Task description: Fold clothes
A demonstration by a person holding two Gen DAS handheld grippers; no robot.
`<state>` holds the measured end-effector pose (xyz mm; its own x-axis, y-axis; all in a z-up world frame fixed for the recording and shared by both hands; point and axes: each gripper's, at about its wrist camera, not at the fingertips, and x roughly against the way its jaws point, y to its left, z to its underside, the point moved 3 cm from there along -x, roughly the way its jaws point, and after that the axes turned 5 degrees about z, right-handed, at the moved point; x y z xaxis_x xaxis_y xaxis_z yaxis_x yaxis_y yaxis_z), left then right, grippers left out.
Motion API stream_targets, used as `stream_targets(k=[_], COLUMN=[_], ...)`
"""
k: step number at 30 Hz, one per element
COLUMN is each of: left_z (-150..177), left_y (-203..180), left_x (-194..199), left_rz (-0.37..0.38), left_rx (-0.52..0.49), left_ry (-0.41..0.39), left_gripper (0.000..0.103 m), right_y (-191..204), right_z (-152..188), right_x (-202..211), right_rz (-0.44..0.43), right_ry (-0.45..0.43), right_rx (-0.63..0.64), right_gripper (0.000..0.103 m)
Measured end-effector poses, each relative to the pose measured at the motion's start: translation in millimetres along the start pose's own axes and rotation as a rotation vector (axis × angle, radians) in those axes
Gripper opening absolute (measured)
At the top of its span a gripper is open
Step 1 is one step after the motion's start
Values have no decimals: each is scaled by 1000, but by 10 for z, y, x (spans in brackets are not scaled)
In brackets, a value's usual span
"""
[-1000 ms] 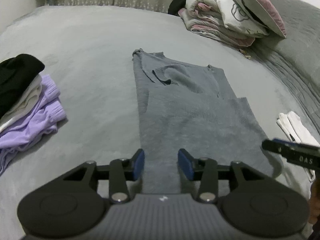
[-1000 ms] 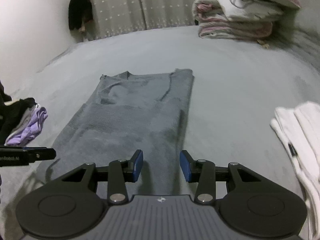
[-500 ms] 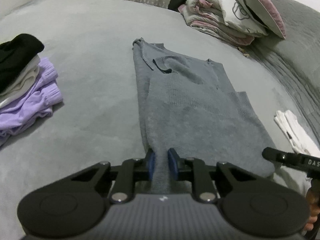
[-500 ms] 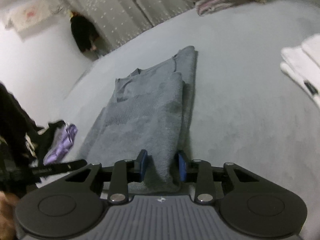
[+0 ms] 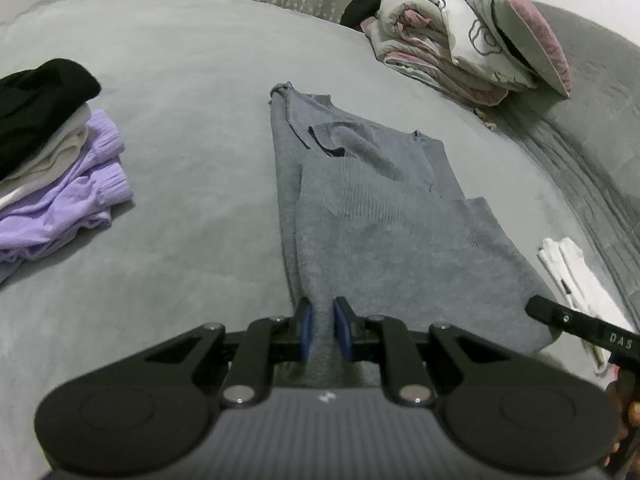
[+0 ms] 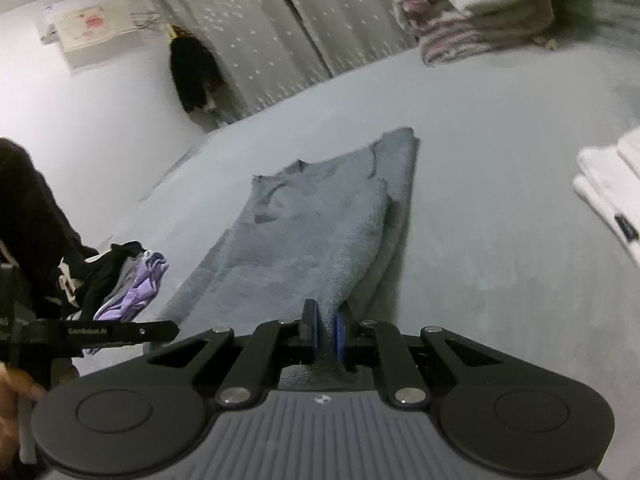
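My left tool (image 5: 325, 330) is clamped on the near hem of the grey sweater (image 5: 384, 216), a ridge of knit pinched between its blue pads (image 5: 343, 330). My right tool (image 6: 328, 330) grips the same hem at the other near corner, and its jaws have just been closing, with the fabric between them. The left jaws have also just finished closing on the cloth.

The sweater lies lengthwise on the grey bed (image 5: 192, 80), neck end away from me, with both sides already folded in toward the middle so it forms a long narrow strip. The hem end rises slightly off the bed where I hold it.

To my left sits a pile of clothes (image 5: 52, 168), a lilac piece at the bottom, pale ones above, and a black one on top. To my right, well apart from the sweater, lies a folded white garment (image 6: 608, 188). At the far end of the bed is a stack of bedding with a pillow (image 5: 472, 48) on top, and behind it hangs a curtain (image 6: 280, 28).
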<state>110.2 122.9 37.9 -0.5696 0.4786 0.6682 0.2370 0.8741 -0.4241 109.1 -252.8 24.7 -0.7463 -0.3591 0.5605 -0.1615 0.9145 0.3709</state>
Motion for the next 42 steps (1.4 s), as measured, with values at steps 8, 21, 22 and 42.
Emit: stream_targets(k=[8, 21, 22, 42], left_z=[122, 196, 196, 127], left_y=[35, 96, 87, -399], left_x=[128, 41, 49, -252], left_rz=[26, 13, 10, -25], left_rx=[-15, -19, -24, -167], left_ry=[13, 54, 57, 33], left_gripper=[8, 13, 15, 30], right_y=[61, 3, -9, 129], right_z=[75, 197, 188, 104], right_x=[208, 100, 104, -283], right_rz=[-22, 52, 56, 181], right_ry=[-9, 75, 77, 75], right_rx=[109, 152, 150, 239], right_gripper=[8, 9, 9, 3])
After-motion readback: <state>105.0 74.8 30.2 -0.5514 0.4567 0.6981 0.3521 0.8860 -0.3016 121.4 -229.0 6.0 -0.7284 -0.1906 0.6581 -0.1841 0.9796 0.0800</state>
